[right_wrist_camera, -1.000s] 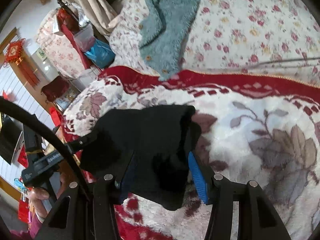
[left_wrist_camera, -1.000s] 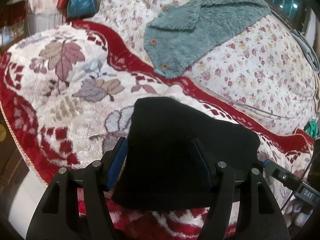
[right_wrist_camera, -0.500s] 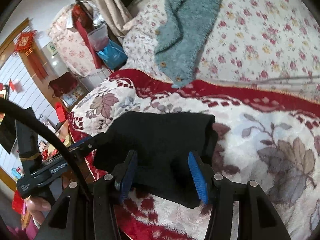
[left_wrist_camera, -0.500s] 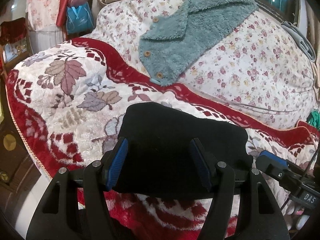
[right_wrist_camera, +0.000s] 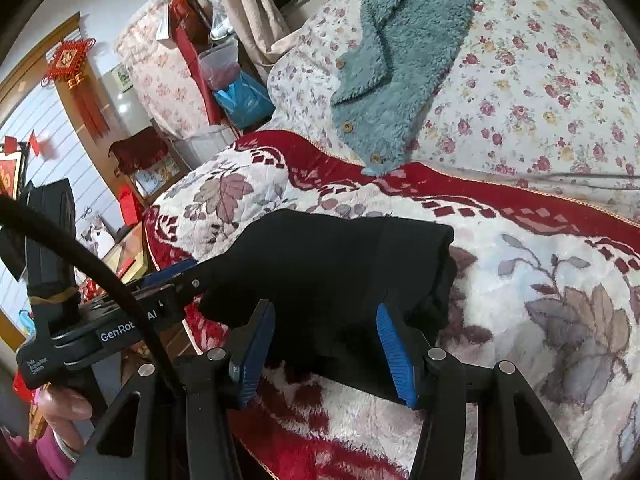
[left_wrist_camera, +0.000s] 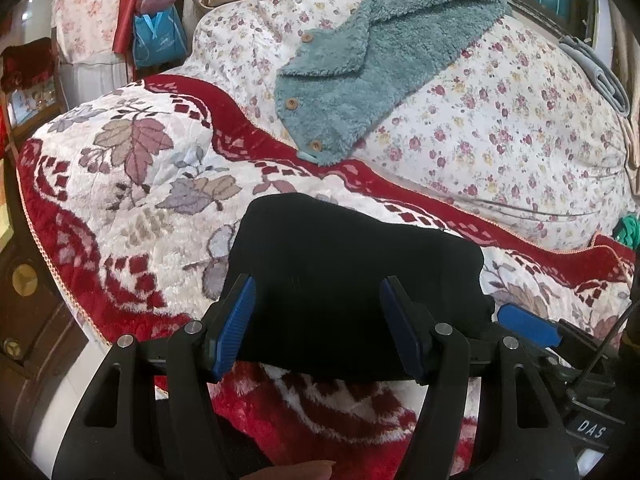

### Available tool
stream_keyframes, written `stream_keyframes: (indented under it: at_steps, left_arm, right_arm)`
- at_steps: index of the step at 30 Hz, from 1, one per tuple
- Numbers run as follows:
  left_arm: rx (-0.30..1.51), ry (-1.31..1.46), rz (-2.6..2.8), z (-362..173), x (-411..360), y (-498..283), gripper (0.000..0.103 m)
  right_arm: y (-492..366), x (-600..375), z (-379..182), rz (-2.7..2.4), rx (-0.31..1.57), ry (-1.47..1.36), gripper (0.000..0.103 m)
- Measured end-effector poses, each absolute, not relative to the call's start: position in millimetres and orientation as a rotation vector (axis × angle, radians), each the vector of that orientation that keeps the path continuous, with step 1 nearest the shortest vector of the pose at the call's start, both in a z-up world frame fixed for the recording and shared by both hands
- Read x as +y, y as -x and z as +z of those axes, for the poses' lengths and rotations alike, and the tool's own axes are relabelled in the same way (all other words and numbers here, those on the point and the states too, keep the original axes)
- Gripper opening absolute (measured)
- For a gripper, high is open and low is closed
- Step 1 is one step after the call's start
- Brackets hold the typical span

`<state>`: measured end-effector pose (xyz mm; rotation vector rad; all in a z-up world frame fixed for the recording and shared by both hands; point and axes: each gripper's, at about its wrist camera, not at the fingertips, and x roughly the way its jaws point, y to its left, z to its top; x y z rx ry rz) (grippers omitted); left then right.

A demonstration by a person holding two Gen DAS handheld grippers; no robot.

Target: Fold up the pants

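Observation:
The black pants lie folded into a compact bundle on the red and white leaf-patterned blanket; they also show in the right wrist view. My left gripper is open, its blue pads just in front of the bundle's near edge. My right gripper is open at the bundle's near right corner. The left gripper also shows in the right wrist view, at the bundle's left side. The right gripper's blue tip shows in the left wrist view.
A teal fleece garment with wooden buttons lies on the floral quilt beyond the blanket. A blue bag and furniture stand at the far left. The bed edge drops off at left.
Both grippers have drawn back toward me from the bundle. The pants have settled flatter on the blanket and no longer lie between the pads.

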<state>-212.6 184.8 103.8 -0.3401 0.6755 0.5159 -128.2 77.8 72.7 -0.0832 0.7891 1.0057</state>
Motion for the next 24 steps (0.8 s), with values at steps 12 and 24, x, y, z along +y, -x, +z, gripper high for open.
stream_keyframes:
  at_steps: [12,24]
  left_arm:
    - [0.686,0.357,0.522,99.6,183.8,215.0,0.065]
    - [0.698,0.356,0.518,98.1,180.6,212.3,0.065]
  right_arm:
    - [135.6,83.2,69.8,1.024,0.792,0.106,0.051]
    - [137.1,87.2,64.2,1.026,0.809,0.108,0.051]
